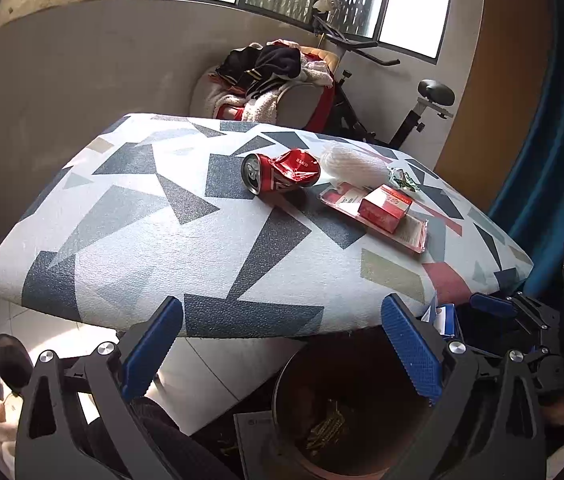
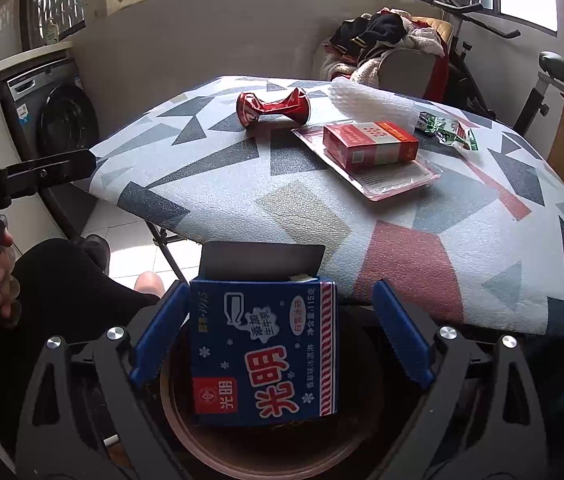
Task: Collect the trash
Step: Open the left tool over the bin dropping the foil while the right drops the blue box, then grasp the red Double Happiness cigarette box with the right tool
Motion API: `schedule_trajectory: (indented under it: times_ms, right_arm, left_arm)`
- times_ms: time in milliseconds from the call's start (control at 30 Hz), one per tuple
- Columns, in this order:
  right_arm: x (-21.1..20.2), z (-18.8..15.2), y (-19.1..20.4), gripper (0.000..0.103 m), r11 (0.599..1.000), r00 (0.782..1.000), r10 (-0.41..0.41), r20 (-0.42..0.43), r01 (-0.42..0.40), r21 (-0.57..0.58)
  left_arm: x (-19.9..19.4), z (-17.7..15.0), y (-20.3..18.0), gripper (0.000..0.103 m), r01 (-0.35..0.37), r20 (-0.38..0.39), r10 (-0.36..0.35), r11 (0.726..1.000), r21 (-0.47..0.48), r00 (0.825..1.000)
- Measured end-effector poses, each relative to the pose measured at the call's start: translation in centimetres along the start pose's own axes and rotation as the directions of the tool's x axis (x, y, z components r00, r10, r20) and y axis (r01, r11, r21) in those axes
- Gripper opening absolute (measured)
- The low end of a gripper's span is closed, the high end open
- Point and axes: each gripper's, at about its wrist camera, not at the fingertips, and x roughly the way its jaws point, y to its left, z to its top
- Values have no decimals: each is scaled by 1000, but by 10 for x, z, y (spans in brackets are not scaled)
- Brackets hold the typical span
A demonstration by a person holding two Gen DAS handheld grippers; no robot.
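A blue ice-cream box [image 2: 265, 352] hangs over the brown trash bin [image 2: 209, 452], between the jaws of my right gripper [image 2: 280, 292]. The left pad lies against the box, while the right pad stands clear of it with a gap. My left gripper [image 1: 282, 316] is open and empty above the bin [image 1: 282, 384] by the table's near edge. On the patterned table [image 1: 161, 240] lie a crushed red can [image 1: 282, 170], a white foam net [image 1: 352, 162], a green wrapper [image 1: 402, 180] and a red carton [image 1: 386, 208] on a clear plastic pack [image 1: 414, 236].
Behind the table stand a chair piled with clothes [image 1: 273, 68] and an exercise bike [image 1: 422, 112]. A washing machine [image 2: 57, 108] is at the left. A person's dark-clad legs [image 2: 65, 280] are beside the bin. A blue curtain [image 1: 542, 160] hangs at the right.
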Motion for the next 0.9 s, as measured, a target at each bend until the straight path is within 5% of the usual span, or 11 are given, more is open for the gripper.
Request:
schedule_trajectory:
  times_ms: [900]
  right_arm:
    - [6,-1,-13,97,998,999,-26,-29,27,59]
  left_arm:
    - [7,-1,-2,97,-21,-34,22,1000,14,999]
